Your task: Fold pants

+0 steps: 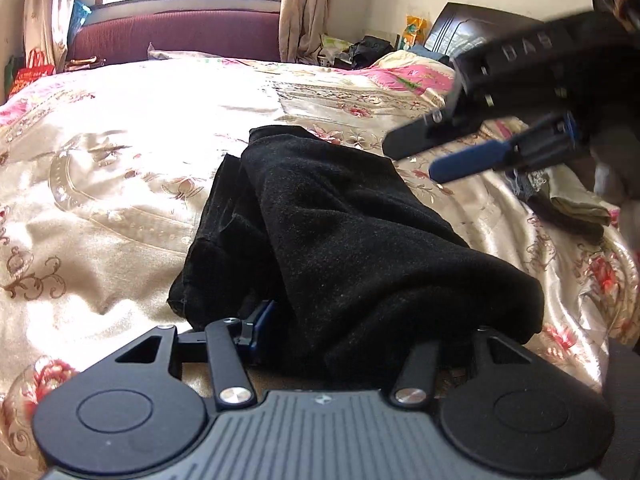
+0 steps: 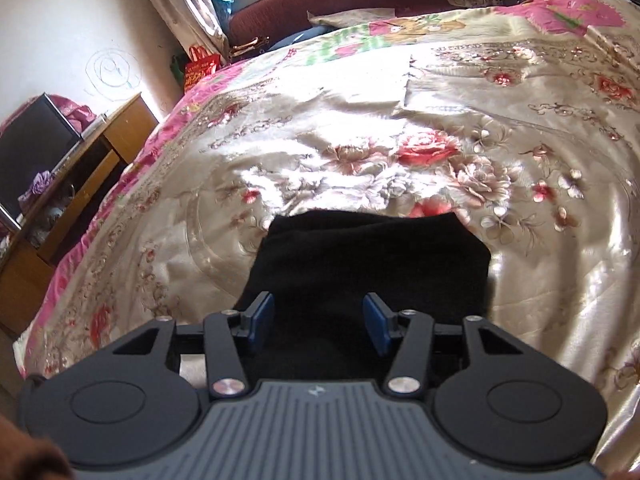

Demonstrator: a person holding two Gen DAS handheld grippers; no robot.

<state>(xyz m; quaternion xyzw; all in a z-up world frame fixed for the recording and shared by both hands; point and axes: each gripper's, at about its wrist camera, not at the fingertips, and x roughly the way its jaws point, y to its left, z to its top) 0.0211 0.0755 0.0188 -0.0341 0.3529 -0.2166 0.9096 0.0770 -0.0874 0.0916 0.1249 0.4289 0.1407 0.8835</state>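
Observation:
The black pants (image 1: 340,232) lie bunched on the floral bedspread (image 1: 120,184). In the left wrist view the cloth drapes over my left gripper (image 1: 316,320). Only its left blue pad (image 1: 262,320) shows; the right finger is buried, so I cannot tell its state. My right gripper (image 1: 424,156) hovers open above the pants' far right side. In the right wrist view the right gripper (image 2: 318,322) is open and empty, blue pads (image 2: 262,320) apart, just above the folded black pants (image 2: 372,260).
The bedspread (image 2: 400,148) covers a wide bed. A dark headboard (image 1: 472,28) and clutter stand at the far right. A maroon bench (image 1: 176,34) sits under the window. A wooden desk (image 2: 80,168) stands left of the bed. Other folded clothes (image 1: 568,208) lie at the right.

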